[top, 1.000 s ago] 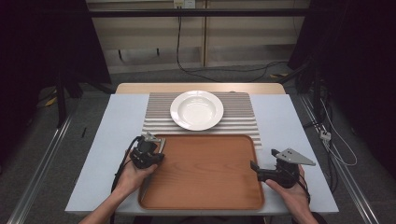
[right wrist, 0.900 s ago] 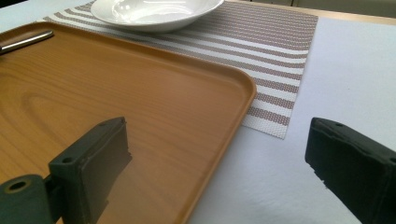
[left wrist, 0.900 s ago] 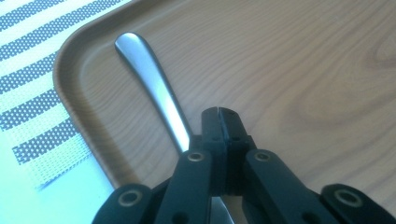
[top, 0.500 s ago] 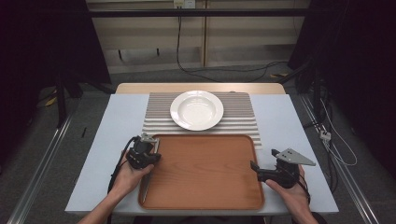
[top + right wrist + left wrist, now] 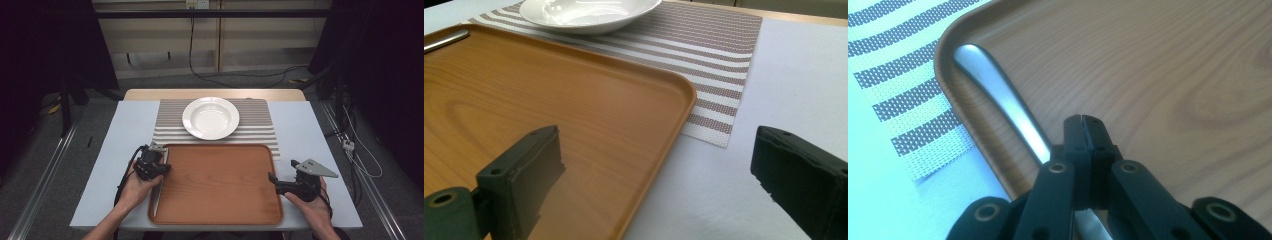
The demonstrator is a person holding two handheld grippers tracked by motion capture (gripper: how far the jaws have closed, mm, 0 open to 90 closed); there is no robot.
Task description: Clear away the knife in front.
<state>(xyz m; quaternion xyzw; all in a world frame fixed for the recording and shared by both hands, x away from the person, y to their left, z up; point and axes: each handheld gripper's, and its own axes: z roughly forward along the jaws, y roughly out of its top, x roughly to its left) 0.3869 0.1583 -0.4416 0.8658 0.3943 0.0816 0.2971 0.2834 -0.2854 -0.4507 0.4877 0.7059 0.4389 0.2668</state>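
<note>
Metal utensil (image 5: 998,92) is lying along the left inner edge of the wooden tray (image 5: 220,185), handle toward the striped placemat (image 5: 260,125). Left gripper (image 5: 1083,122) is hovering just beside it, jaws clenched on nothing. Right gripper (image 5: 272,179) is standing released, straddling the tray's right rim.

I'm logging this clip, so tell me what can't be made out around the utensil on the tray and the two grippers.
- Metal utensil: its working end is hidden under the left gripper in the left gripper view; too thin to identify in the high view.
- Whether the shut jaws pinch it: unclear.
- Right gripper: jaw tips cut off by the frame's bottom edge.
</note>
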